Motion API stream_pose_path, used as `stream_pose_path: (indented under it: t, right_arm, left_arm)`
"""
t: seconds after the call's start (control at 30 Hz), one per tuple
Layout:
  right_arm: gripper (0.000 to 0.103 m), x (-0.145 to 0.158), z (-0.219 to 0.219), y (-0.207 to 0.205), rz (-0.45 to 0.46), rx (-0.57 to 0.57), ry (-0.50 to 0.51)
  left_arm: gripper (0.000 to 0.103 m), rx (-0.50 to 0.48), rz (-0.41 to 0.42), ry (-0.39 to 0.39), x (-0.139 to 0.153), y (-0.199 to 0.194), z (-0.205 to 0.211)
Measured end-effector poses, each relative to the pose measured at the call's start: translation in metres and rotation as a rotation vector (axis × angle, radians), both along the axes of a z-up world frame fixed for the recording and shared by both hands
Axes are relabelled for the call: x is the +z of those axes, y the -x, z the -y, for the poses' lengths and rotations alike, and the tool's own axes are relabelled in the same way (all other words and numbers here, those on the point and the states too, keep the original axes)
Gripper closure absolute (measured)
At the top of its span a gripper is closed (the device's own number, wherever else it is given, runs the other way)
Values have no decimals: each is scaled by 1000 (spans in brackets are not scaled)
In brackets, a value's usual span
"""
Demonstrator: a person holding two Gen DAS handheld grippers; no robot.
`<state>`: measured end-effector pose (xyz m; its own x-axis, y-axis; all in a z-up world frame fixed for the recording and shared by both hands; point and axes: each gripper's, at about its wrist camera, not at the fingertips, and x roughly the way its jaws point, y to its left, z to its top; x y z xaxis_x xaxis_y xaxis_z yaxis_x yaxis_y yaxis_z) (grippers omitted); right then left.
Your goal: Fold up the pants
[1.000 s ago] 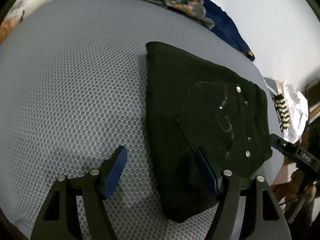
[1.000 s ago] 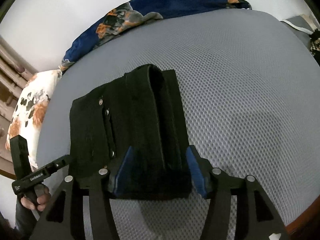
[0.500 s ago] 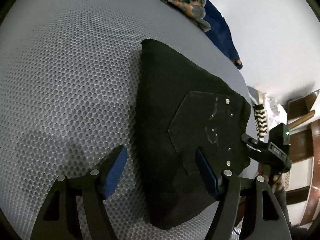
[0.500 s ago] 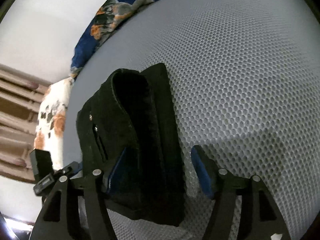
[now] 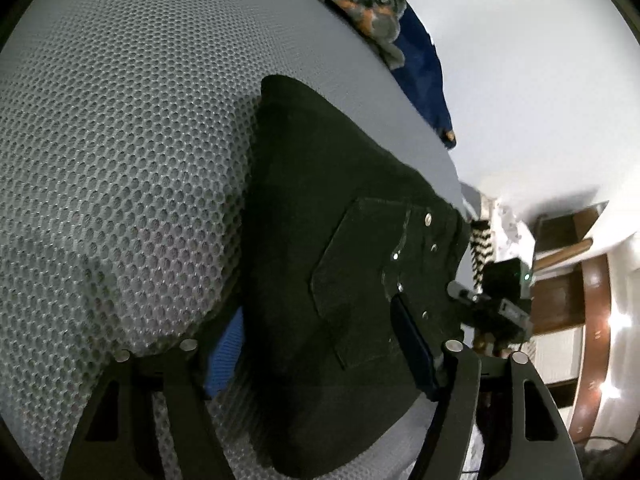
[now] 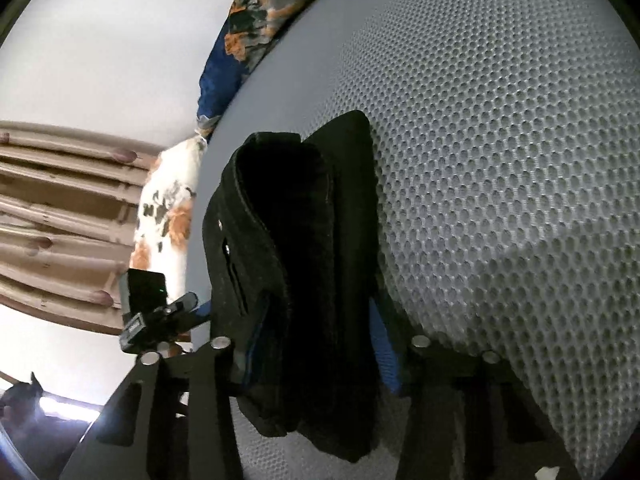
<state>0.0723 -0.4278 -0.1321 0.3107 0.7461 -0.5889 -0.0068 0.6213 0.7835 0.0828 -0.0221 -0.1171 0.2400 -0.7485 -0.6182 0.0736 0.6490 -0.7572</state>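
We now have both grippers down on the folded pants, which lie at the mattress edge. Left gripper narrowing, bundle between its jaws; right gripper closing onto the layered edge. Lift looks imminent.

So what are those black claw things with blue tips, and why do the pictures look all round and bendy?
They are tools a person holds, one in each hand, with a small wide-eyed camera on each that bends the picture. One picture looks along the left hand-held gripper, the other along the right hand-held gripper. Each has two fingers with blue pads. Folded black pants lie on a grey bumpy mattress. Both tools reach around the bundle from opposite sides. Their jaws are closing, the pants between them. The right one's pads already seem to squeeze the pants; the left's do not look tight yet. A flowery blue blanket lies at the far edge.
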Motion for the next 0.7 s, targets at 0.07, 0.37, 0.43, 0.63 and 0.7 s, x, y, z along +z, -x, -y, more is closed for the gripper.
stream_pose_path:
  t: [0.07,0.37,0.43,0.63,0.7]
  right_arm:
    - [65,-2,0,-1,8,-8,-17]
    - [68,0,-14,-7,48,-90,-22]
    - [73,4,-17,-5,53,-109,0]
    - [81,36,-31,5,118,-132,63]
    - [81,45,-36,7,132,-133,68]
  left_arm:
    - [44,12,8,-15,-1,0,-3]
    - [62,15,46,-128,3,-17,22]
    - [67,14,59,-164,5,-18,27]
    - [85,13,129,-241,21,-14,40]
    - [87,3,159,-267,28,-13,42]
